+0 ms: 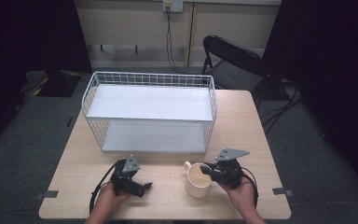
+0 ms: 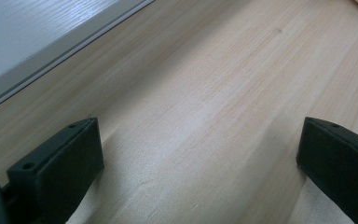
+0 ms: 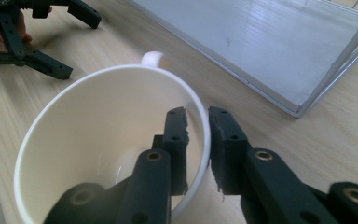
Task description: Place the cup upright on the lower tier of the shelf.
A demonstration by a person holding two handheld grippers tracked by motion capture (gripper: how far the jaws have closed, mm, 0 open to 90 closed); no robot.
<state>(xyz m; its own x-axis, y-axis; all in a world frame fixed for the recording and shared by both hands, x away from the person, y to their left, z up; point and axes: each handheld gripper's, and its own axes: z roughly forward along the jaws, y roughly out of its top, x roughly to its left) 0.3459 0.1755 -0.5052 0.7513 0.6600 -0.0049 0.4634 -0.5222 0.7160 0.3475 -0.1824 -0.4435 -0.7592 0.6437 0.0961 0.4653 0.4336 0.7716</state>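
Looking along the right hand-held gripper point(image 3: 196, 122) reveals it clenched on the mug's point(image 3: 98, 140) rim; left hand-held gripper point(image 2: 200, 154) released.

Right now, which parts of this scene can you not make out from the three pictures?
- Cup, high view: its right wall sits behind the right gripper.
- Cup bottom, right gripper view: one jaw inside the cup covers it; the picture edge cuts off the base.
- Cup handle, right gripper view: a blurred tip past the far rim.
- Wire shelf rack, left gripper view: cut off by the picture edge.
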